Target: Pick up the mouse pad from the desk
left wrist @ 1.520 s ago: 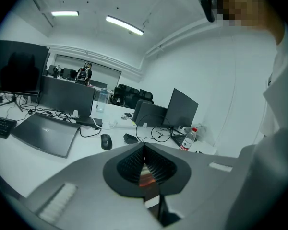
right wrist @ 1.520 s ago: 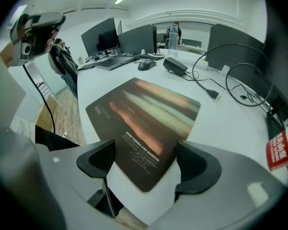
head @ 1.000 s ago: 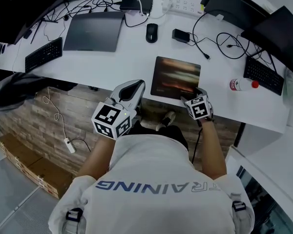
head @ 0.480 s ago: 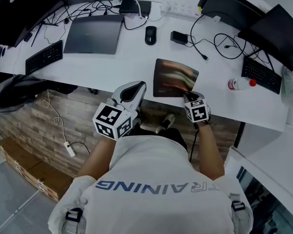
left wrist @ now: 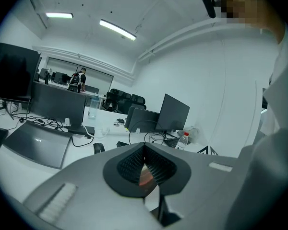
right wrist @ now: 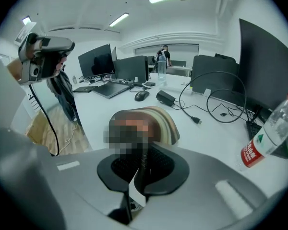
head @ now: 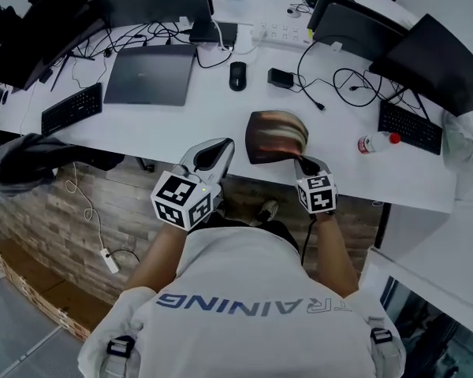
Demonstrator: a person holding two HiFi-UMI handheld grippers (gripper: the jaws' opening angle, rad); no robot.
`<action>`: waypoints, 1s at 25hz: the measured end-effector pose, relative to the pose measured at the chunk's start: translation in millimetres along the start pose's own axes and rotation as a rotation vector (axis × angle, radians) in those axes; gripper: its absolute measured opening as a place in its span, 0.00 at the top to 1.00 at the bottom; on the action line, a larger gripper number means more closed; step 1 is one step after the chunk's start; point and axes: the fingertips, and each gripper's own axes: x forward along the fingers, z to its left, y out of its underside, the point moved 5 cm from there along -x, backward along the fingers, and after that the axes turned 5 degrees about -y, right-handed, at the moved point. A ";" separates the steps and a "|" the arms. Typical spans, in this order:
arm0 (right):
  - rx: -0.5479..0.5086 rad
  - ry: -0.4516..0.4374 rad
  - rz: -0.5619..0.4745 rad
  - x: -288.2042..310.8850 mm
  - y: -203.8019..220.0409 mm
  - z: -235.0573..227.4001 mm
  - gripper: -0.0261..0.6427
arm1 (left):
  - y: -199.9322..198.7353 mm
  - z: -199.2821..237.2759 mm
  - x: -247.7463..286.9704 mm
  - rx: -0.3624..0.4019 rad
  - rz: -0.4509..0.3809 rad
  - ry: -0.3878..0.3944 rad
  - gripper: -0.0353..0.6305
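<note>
The mouse pad (head: 274,135), dark with brown and cream stripes, hangs curled above the white desk (head: 221,113) near its front edge. My right gripper (head: 301,162) holds its near right corner, jaws closing with the pad pinched between them. In the right gripper view the pad (right wrist: 164,122) arches up just past the right gripper (right wrist: 143,156). My left gripper (head: 214,151) hovers at the desk's front edge, left of the pad and apart from it. Seen from the left gripper view, the left gripper (left wrist: 144,150) has its pads meeting, with nothing held.
Behind the pad lie a black mouse (head: 236,75), a closed grey laptop (head: 151,73) and a small black box (head: 281,77) with cables. A keyboard (head: 71,107) sits far left, another keyboard (head: 410,127) and a red-capped bottle (head: 376,142) at the right. Monitors line the back.
The mouse pad lay flat on the desk; now its near edge is raised and it curls upward. My right gripper closed on its corner and rose. The left gripper stayed put.
</note>
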 end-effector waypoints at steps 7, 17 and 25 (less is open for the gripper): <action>-0.022 0.048 -0.095 -28.5 -40.8 -0.8 0.89 | -28.5 2.9 -0.2 0.033 -0.066 0.015 0.95; 0.086 0.100 -0.329 -93.6 -105.4 -20.2 0.89 | -55.1 2.2 -0.5 0.062 -0.135 0.032 0.95; 0.095 0.172 -0.525 -156.4 -152.7 -32.0 0.89 | -73.5 1.5 -3.7 0.073 -0.181 0.044 0.95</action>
